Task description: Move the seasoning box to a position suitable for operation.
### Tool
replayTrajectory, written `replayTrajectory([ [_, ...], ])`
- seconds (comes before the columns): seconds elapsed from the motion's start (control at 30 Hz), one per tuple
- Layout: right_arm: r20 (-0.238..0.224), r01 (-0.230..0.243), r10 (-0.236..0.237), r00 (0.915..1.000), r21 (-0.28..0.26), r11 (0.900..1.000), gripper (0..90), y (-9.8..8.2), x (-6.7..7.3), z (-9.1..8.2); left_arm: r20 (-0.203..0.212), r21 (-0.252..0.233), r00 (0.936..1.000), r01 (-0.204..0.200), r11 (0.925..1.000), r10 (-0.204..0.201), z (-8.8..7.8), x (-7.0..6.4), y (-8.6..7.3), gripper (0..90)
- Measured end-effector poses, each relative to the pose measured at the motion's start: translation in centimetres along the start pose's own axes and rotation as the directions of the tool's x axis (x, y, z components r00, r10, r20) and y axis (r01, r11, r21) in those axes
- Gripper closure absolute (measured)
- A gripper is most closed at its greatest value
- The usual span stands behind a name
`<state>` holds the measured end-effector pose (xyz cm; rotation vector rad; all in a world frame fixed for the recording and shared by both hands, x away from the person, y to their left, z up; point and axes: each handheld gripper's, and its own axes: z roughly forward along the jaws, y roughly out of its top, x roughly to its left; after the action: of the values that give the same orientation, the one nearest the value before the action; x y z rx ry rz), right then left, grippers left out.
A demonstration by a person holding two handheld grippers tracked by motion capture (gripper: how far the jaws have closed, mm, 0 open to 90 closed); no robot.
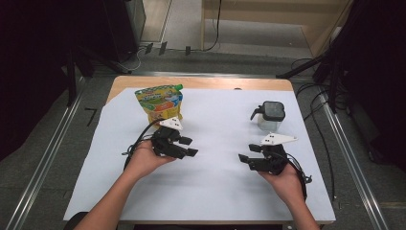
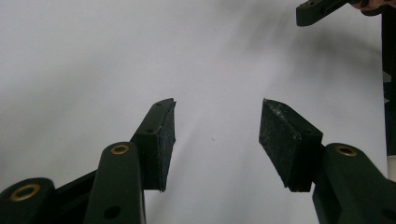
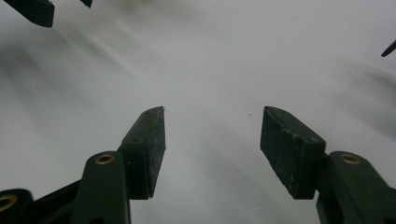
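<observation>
We see the snack pouch (image 1: 160, 102) standing upright at the far left of the white sheet (image 1: 215, 191), just beyond the left hand-held gripper (image 1: 189, 146). The clear jar with a dark lid (image 1: 271, 115) sits at the far right of the sheet, just beyond the right hand-held gripper (image 1: 247, 159). Both things stand free, untouched by either tool. We find the left hand-held gripper (image 2: 215, 133) with its jaws spread and only bare white sheet between the pads. The right hand-held gripper (image 3: 212, 140) is likewise spread, pinching nothing. The two tools lie low over the sheet, pointing toward each other across the middle of the counter (image 1: 201, 82), well apart.
</observation>
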<state>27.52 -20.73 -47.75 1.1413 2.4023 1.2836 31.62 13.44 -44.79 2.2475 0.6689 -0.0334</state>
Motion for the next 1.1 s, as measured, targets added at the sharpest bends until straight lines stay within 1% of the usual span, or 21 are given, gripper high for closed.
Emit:
replayTrajectory([
  [0.03,0.001,0.004,-0.004,1.0,-0.005,1.0,41.8,0.0,-0.1,0.0,-0.001,0.003,1.0,-0.006,1.0,0.006,0.1,-0.1,0.1,46.7],
  [0.07,0.0,-0.003,0.003,1.0,-0.011,1.0,41.6,-0.1,-0.2,-0.1,0.0,0.004,1.0,-0.006,1.0,0.006,0.2,-0.1,0.2,46.7],
  [0.1,0.0,-0.003,0.003,1.0,-0.011,1.0,41.6,-0.1,-0.2,-0.1,0.003,0.001,1.0,-0.008,1.0,0.008,0.3,-0.2,0.3,46.7],
  [0.13,-0.001,-0.006,0.006,1.0,-0.008,1.0,41.5,-0.2,-0.3,-0.2,0.005,0.009,0.9998,-0.02,0.9998,0.02,0.6,-0.3,0.4,46.6],
  [0.17,-0.001,-0.006,0.006,1.0,-0.008,1.0,41.5,-0.2,-0.3,-0.2,0.005,0.009,0.9998,-0.02,0.9998,0.02,0.6,-0.3,0.4,46.5],
  [0.33,-0.003,0.002,-0.002,1.0,-0.011,1.0,41.4,0.0,-0.4,-0.2,0.0,0.045,0.9993,-0.036,0.9983,0.036,0.8,-0.4,0.2,46.4],
  [0.57,0.008,0.018,-0.018,0.9998,-0.006,1.0,40.7,0.2,-0.4,0.2,0.011,0.023,0.9998,-0.019,0.9996,0.019,0.4,-0.3,0.0,46.5],
  [0.77,0.017,0.012,-0.012,0.9998,-0.008,1.0,40.5,0.1,-0.6,0.1,0.016,0.01,0.9995,-0.027,0.9996,0.027,0.2,-0.3,0.0,47.7],
  [0.83,0.03,0.002,-0.001,0.9995,-0.017,1.0,40.7,0.1,-0.8,-0.1,0.012,0.011,0.9994,-0.031,0.9995,0.031,0.2,-0.3,0.0,47.6],
  [0.9,0.031,0.001,0.0,0.9995,-0.01,1.0,41.8,0.0,-0.9,-0.2,0.013,0.007,0.9994,-0.031,0.9995,0.031,0.1,-0.3,0.0,47.4],
  [0.93,0.042,0.007,-0.007,0.9991,-0.007,1.0,41.7,0.0,-1.0,-0.4,0.014,0.005,0.9994,-0.031,0.9995,0.031,0.1,-0.3,0.1,47.3],
  [0.97,0.064,0.012,-0.012,0.9979,-0.002,1.0,41.7,0.0,-1.0,-0.7,0.011,0.005,0.9994,-0.031,0.9995,0.031,0.1,-0.3,0.1,47.1],
  [1.0,0.079,0.017,-0.017,0.9967,-0.008,1.0,41.1,-0.1,-1.2,-1.0,0.01,0.007,0.9994,-0.033,0.9994,0.033,0.0,-0.4,0.1,46.7],
  [1.07,0.098,-0.013,0.015,0.9951,-0.023,1.0,40.3,-0.2,-1.7,-1.6,0.01,0.009,0.9993,-0.036,0.9993,0.036,0.0,-0.4,0.0,46.2],
  [1.1,0.114,-0.032,0.035,0.9929,-0.034,0.999,39.7,-0.3,-2.2,-2.0,0.009,0.009,0.9994,-0.035,0.9994,0.035,-0.1,-0.4,0.0,45.4],
])
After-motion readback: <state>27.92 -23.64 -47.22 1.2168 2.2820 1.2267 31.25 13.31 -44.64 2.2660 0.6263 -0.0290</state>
